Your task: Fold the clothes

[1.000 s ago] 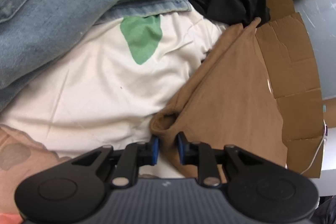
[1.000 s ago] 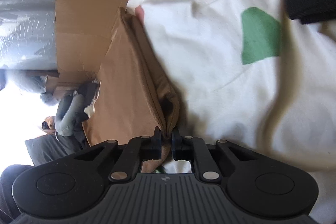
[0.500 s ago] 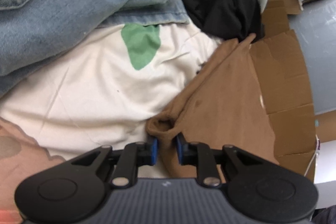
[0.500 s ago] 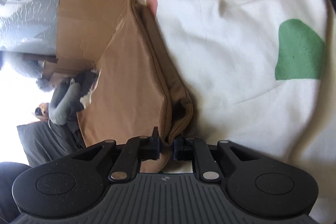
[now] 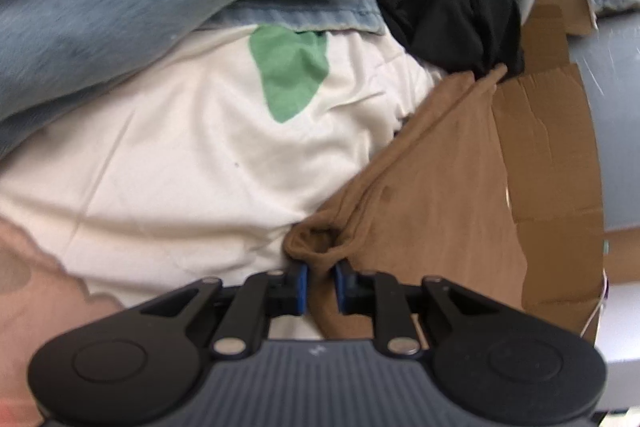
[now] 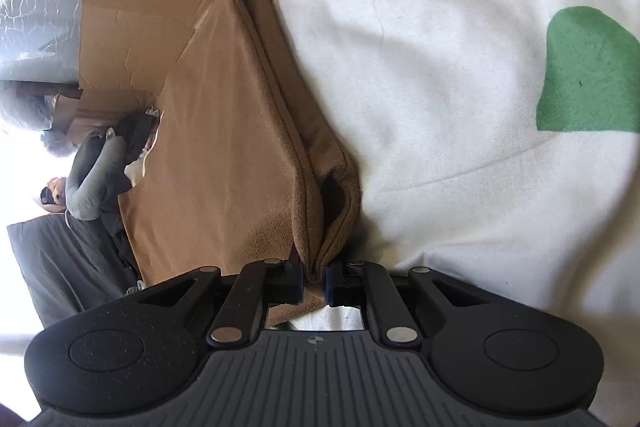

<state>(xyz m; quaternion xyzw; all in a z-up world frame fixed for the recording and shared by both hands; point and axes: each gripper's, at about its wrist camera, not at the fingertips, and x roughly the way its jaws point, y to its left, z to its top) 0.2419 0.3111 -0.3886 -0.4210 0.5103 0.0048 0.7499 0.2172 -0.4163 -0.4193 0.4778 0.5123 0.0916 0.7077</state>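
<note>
No text, label, brand name or number can be read in either view. The only mark is a small pale emblem on the ribbed grey body of each gripper, lower centre of frame: on the left gripper (image 5: 319, 285) it is a blurred fleck, and on the right gripper (image 6: 313, 281) a tiny round sign split into quarters, with no letters. The green patch (image 5: 290, 71) on the white cloth (image 5: 180, 179), upper centre of the left view, is a plain shape without lettering.

L gripper (image 5: 321, 286) pinching brown garment (image 5: 432, 211)
</note>
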